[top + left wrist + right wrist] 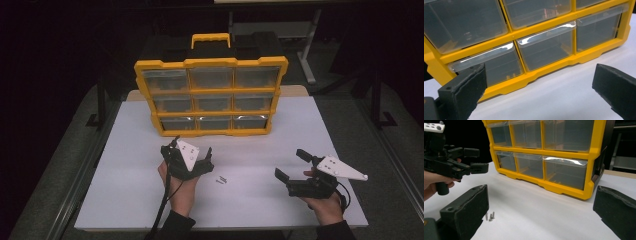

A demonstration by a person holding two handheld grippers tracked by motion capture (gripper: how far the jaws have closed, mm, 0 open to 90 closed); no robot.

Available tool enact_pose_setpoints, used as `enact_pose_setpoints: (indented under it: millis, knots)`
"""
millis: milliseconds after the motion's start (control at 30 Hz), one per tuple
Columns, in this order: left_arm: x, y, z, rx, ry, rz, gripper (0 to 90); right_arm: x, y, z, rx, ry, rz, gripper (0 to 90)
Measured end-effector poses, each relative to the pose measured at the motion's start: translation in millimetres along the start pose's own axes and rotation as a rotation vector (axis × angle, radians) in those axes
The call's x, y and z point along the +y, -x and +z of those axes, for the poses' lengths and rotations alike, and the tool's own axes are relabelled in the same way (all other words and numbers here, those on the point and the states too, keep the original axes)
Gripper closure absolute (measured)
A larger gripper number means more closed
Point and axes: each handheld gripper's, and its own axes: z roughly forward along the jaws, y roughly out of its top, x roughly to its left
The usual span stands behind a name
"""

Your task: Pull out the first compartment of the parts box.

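Screws lie slanted toward the organizer; both grippers gape wide, empty.

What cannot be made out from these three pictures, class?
- Screws, high view: too small to count or type.
- Drawers, left gripper view: glare and frosted fronts hide any contents.
- Organizer, right gripper view: top row cut off by the upper edge.
- Organizer's back, high view: hidden by its own front.

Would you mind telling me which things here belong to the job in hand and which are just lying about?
In the job:
- yellow drawer organizer, standing upright on the table
- small screws lying loose between the two claws
- left claw, open
- right claw, open

Just lying about:
- white table, the work surface
- metal frame in the dark behind
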Motion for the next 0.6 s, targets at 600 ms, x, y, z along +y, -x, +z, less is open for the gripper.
enact_pose_setpoints:
  millis: [600]
  knots:
    - [2.9,4.2,1.2,0.022,-0.031,0.139,0.0,0.2,-0.4,-0.2,-0.001,0.002,0.001,0.0]
